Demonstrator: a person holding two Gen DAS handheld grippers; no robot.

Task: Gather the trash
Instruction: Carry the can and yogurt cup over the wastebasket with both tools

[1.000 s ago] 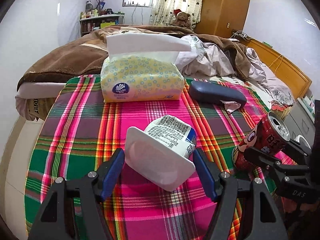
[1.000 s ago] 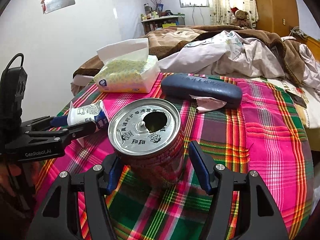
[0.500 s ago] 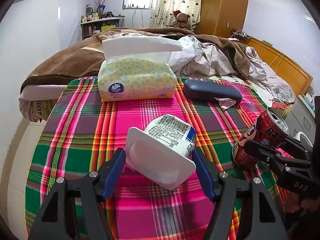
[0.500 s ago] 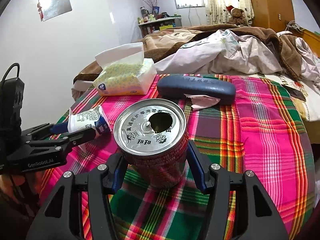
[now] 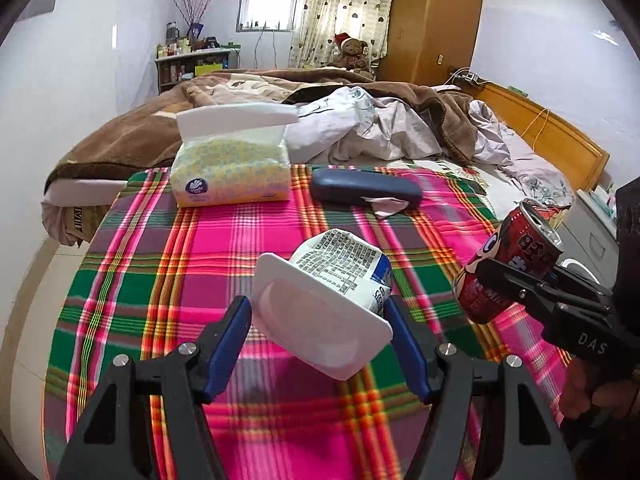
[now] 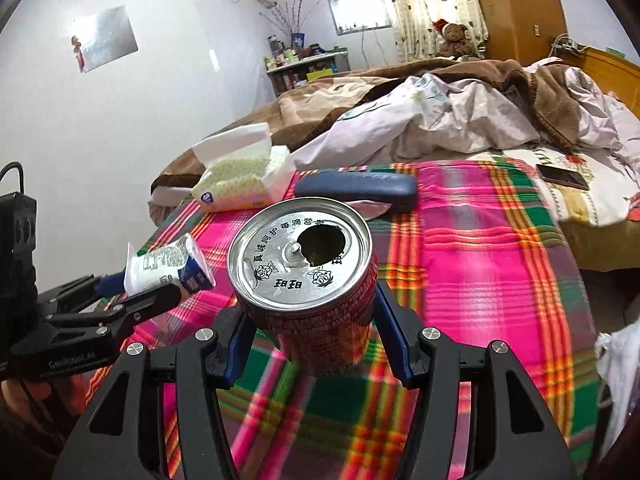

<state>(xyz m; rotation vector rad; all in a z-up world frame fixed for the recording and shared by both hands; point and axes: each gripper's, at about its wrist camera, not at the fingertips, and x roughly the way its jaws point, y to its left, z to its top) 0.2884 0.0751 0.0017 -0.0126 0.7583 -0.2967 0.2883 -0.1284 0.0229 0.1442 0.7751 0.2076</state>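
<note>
Left wrist view: showing a white yogurt cup, printed label, tilted, pinched in the left gripper above the plaid tablecloth. Gripping an opened red can, silver top up, in the right gripper, raised alongside.

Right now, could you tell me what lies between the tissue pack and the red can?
The dark blue case, with crumpled paper at its near edge, lies between the tissue pack and red can, per the right wrist view.
</note>
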